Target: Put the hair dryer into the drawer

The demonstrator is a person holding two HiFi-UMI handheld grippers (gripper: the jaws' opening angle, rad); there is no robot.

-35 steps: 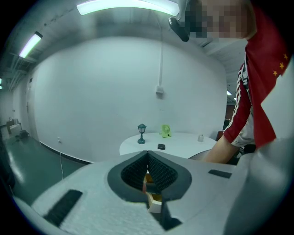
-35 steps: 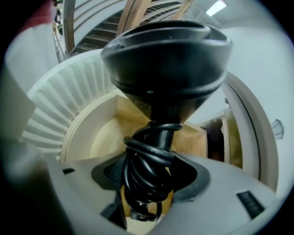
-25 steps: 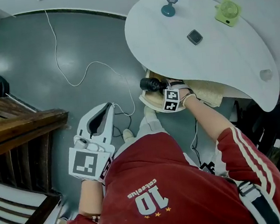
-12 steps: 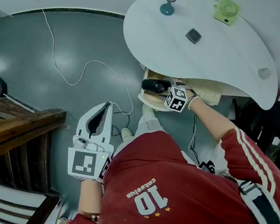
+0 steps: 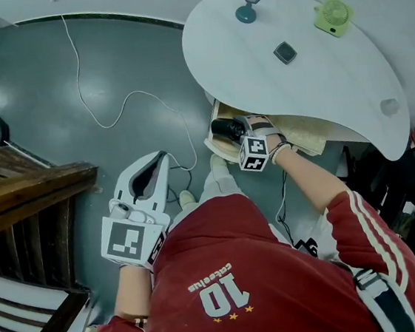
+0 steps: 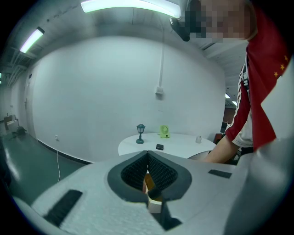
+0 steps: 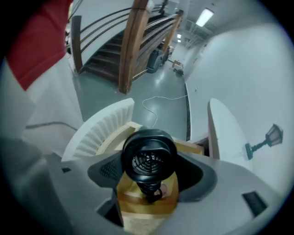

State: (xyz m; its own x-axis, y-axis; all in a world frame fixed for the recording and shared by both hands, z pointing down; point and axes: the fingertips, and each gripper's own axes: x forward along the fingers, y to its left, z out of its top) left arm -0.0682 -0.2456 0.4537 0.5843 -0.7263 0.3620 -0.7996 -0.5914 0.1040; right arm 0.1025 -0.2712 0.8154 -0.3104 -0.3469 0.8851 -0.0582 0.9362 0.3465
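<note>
The hair dryer (image 5: 227, 128) is seen lying in the open drawer (image 5: 302, 133) under the table (image 5: 314, 60), its grille end turned toward the right gripper (image 7: 149, 178). That gripper's jaws have just been opening and are spread clear of the dryer on either side. The left gripper (image 6: 147, 159) is held closed, empty and well apart.

Cool, even light from ceiling tubes (image 6: 128, 5); fisheye views bend and darken at the edges.

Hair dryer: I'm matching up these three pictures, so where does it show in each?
Head view: middle, the hair dryer in the open drawer under the table edge.
Left gripper view: not in it.
Right gripper view: low centre, over the drawer's wooden floor.
Shared landmark: the teal lamp on the table, in all three.
</note>
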